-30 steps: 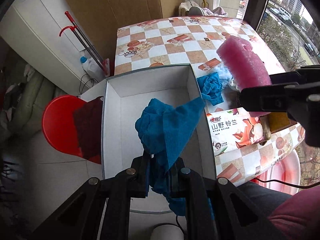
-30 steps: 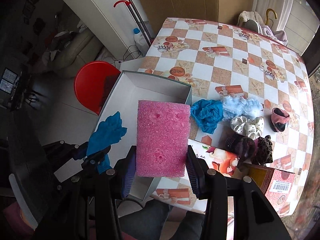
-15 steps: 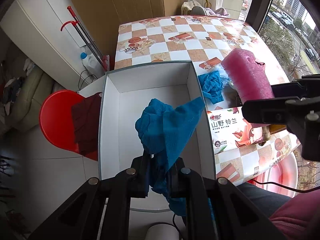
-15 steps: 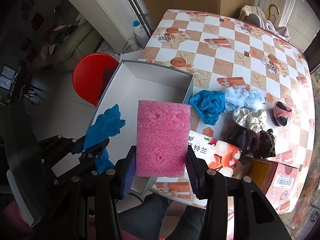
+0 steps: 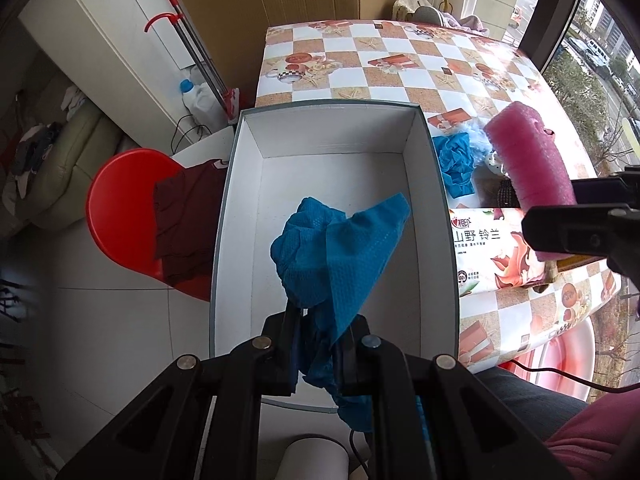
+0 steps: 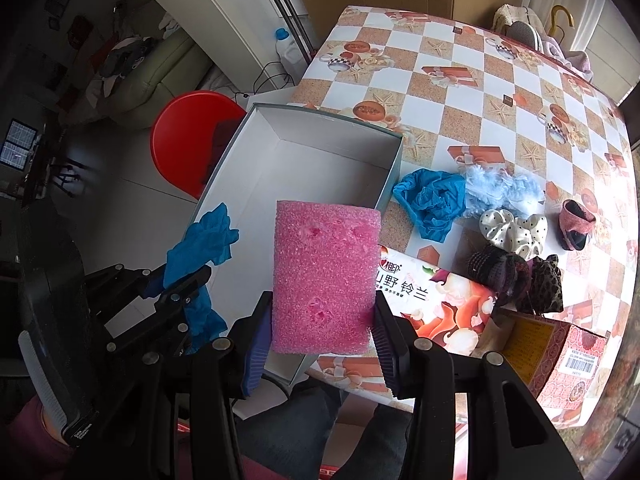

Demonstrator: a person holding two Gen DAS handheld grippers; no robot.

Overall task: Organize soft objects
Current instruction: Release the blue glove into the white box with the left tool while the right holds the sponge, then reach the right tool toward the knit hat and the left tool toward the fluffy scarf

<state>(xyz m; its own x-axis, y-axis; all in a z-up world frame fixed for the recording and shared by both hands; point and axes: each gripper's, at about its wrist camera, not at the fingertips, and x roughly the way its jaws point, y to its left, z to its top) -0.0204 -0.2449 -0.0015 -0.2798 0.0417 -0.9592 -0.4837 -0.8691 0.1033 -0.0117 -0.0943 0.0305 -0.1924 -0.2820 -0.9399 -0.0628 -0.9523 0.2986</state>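
In the left wrist view the left gripper [image 5: 320, 344] is pressed tight on a blue cloth [image 5: 340, 248], which bunches above the jaws and trails limp below them, hanging over the open white box [image 5: 236, 208] near its near end; the box floor looks bare. The cloth reads as light, floppy and thin, so a pinch anywhere on a bunched fold should hold it, and once let go it will likely slump where it falls rather than stay in shape. At the right edge of the table [image 5: 400, 64] the right gripper shows side-on with the pink sponge [image 5: 528, 160] sticking up from it. In the right wrist view the right gripper [image 6: 324, 328] pinches that pink sponge [image 6: 326, 276] by its 2 long sides near the lower end, jaws partly apart on its width, above the box's near right corner. The sponge looks airy and springy, pitted in places; it will give under the pads, so a mid-side grip suits it and a hard squeeze may dent it. Other soft things lie on the table just beside the box's right wall: a crumpled blue cloth [image 6: 432, 200], a pale blue fluffy piece [image 6: 500, 188], a dotted white scrunchie [image 6: 514, 230] and dark scrunchies [image 6: 516, 276] beside a printed tissue pack [image 6: 436, 304]
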